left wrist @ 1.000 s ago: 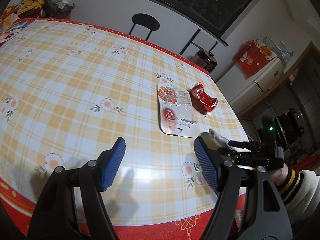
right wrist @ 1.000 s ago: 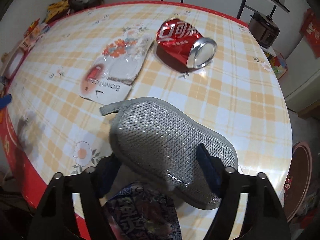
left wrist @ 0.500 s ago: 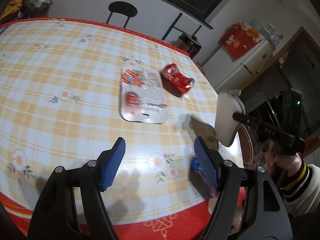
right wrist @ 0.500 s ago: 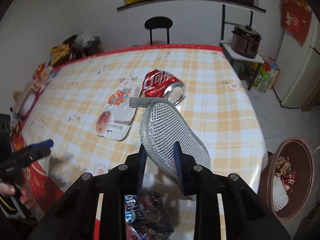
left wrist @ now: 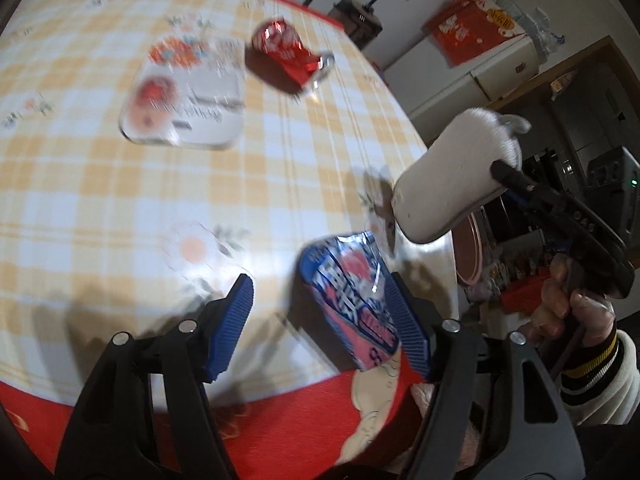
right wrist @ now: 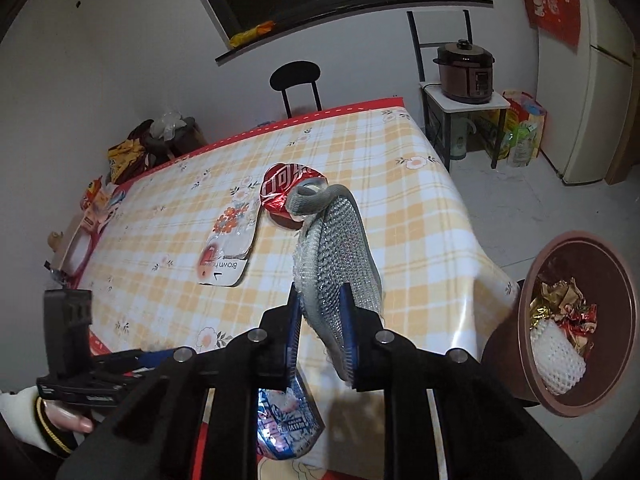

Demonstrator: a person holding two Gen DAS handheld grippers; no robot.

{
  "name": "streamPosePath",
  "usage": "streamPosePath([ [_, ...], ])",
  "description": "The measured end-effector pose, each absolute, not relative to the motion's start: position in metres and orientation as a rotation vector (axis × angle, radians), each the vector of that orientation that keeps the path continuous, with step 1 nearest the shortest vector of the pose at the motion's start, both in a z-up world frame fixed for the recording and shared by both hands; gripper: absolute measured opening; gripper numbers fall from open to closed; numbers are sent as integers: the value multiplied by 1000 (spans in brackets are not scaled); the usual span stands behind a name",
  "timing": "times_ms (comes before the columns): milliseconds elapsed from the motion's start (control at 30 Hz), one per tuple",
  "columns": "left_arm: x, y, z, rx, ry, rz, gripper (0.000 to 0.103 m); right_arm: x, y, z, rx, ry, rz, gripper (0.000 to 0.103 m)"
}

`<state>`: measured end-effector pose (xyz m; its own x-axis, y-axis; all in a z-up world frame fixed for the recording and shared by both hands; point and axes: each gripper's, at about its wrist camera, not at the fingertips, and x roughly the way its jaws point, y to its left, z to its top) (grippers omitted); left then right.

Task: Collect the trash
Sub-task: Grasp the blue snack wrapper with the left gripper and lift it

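Right gripper point(right wrist: 322, 330) clamped the mesh pad point(right wrist: 340, 256) above the table edge point(right wrist: 460, 208), presumably bound for the bin point(right wrist: 528, 304); left gripper point(left wrist: 320, 320) gaped around the blue wrapper point(left wrist: 352, 300).

Right tool point(right wrist: 322, 322) clamped tight and raised — left tool point(left wrist: 320, 324) spread wide, low.

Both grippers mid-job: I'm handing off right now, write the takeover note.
Right gripper: shut on the grey mesh pad, lifted off the table.
Left gripper: open, low over the blue snack wrapper at the near edge.
Bin on the floor to the right already holds foil scraps and a foam sleeve.
Left: drop the pad in; then wrapper, crushed red can, flat clear packet.
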<state>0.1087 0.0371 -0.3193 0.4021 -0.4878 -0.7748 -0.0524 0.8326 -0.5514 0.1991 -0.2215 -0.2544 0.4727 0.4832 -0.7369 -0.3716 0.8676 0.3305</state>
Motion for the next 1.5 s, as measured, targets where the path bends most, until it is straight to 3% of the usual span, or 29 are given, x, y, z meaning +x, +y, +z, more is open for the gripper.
streamPosePath([
  [300, 114, 17, -350, -650, 1227, -257, 58, 190, -246, -260, 144, 952, 545, 18],
  [400, 114, 14, -358, -691, 1247, -243, 49, 187, -249, -261, 137, 954, 551, 18],
  [767, 118, 3, -371, -761, 1268, -228, 40, 177, -252, -261, 107, 965, 561, 18],
  [933, 117, 6, -372, -773, 1256, -216, 19, 175, -252, -260, 104, 961, 557, 18],
  [1500, 103, 39, -322, -636, 1091, -162, 9, 173, -242, -260, 126, 940, 543, 18],
])
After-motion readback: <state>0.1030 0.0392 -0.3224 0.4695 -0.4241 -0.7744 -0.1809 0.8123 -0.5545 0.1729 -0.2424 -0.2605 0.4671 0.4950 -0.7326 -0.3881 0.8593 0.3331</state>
